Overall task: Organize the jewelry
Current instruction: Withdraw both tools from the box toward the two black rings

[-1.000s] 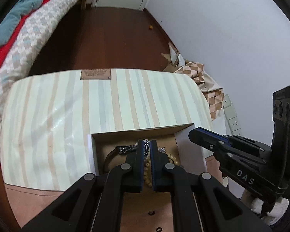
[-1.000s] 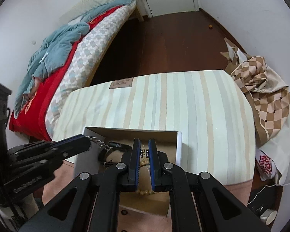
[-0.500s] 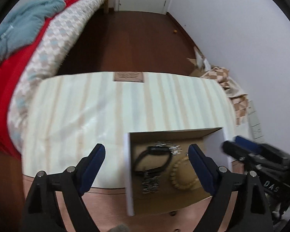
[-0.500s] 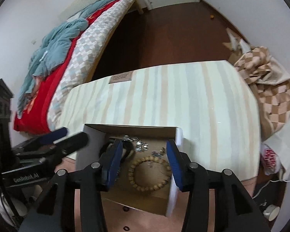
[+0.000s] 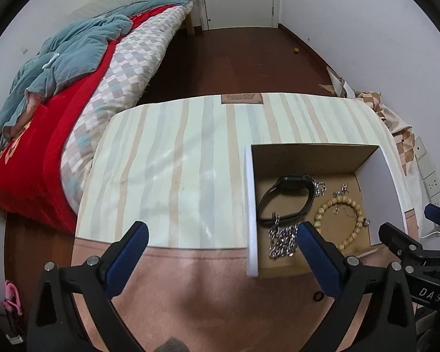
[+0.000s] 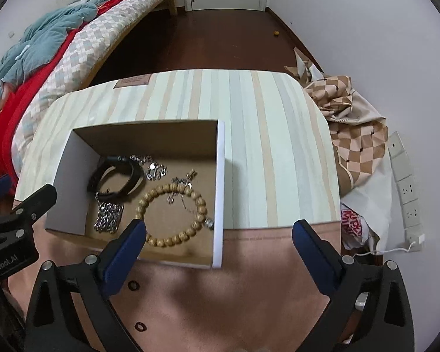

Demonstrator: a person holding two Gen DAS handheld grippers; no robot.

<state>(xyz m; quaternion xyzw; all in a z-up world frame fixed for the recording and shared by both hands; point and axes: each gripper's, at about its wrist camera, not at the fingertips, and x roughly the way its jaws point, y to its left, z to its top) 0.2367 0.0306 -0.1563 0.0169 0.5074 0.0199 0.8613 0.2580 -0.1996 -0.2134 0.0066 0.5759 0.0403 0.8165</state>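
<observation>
Hovering wide apart, both claws carry nothing: the left claw [image 5: 221, 233] gapes over the striped tabletop [image 5: 176, 161], and the right claw [image 6: 220, 230] spreads just as wide, its left finger crossing in front of the near edge of the cardboard box [image 6: 220, 176]. The box sits open on the tabletop with the jewelry inside. A black band [image 6: 117, 179] lies toward the box's left side, half on its edge, and a silver chain bracelet [image 6: 108, 215] is heaped beside it, touching it. To the right rests the wooden bead bracelet [image 6: 173, 214]; the right claw's blue pad hides part of its near arc. Behind the band, a cluster of small silver pieces [image 6: 154, 168] is too tangled to sort out. A fine chain [image 6: 182, 196] crossing the bead loop is barely readable. In the left wrist view the right finger covers the box's near right corner [image 5: 316, 252], and the other claw is cut off at the frame edge.
</observation>
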